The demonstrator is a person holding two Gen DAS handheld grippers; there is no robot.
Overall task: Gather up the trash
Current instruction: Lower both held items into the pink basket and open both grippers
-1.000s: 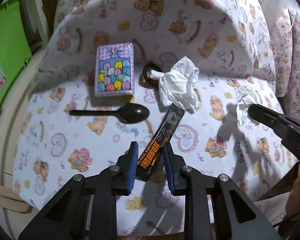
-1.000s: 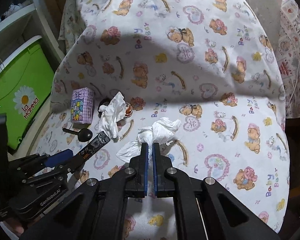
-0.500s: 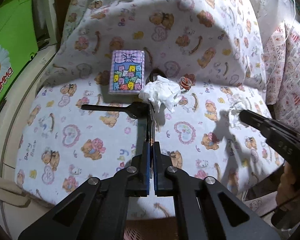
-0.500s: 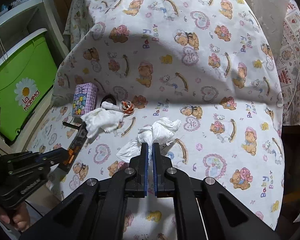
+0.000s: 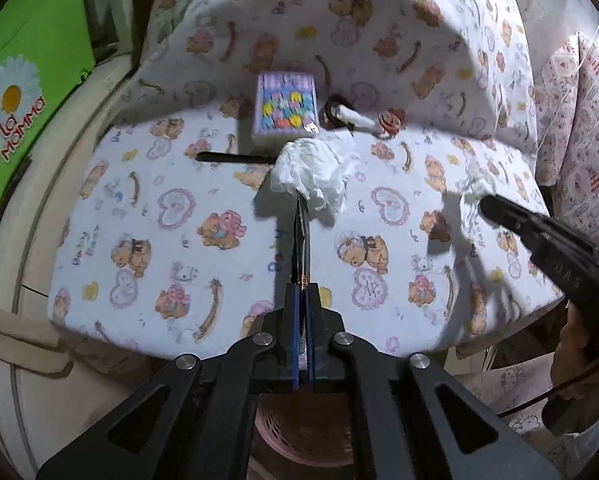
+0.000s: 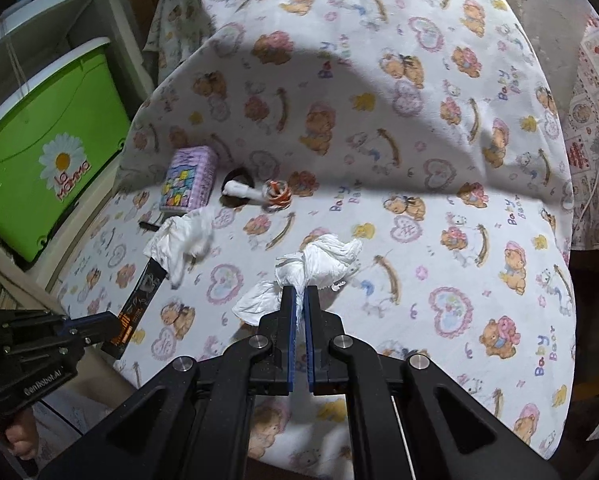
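Left gripper (image 5: 302, 296) clenched on a black sachet (image 5: 302, 240), seen edge-on from the left wrist, held by its near end and lifted off the sheet (image 5: 147, 216). A crumpled tissue (image 5: 309, 170) draped over the sachet's far end. From the right wrist, same sachet (image 6: 137, 308) slanting up from the blue pads at lower left, with that tissue (image 6: 181, 244) hanging at its top.

Right gripper (image 6: 298, 300) clamped on a second tissue (image 6: 323, 264), twisted where the pads pinch it, the rest spread on the bear-print sheet near the front edge.

Farther back on the sheet: a purple packet (image 5: 286, 110), a black spoon (image 5: 231, 158) with only the handle showing, its bowl hidden behind the tissue, and just right of the packet a dark ring (image 5: 333, 110) with a white roll (image 5: 357, 120) and a small orange-and-white band (image 5: 389, 122).

Pink basket (image 5: 299, 432) below the left gripper, off the near edge of the sheet; contents hidden by the gripper body. Green bin (image 6: 47, 160) with a daisy label on shelving at left, lid on, contents unseen.
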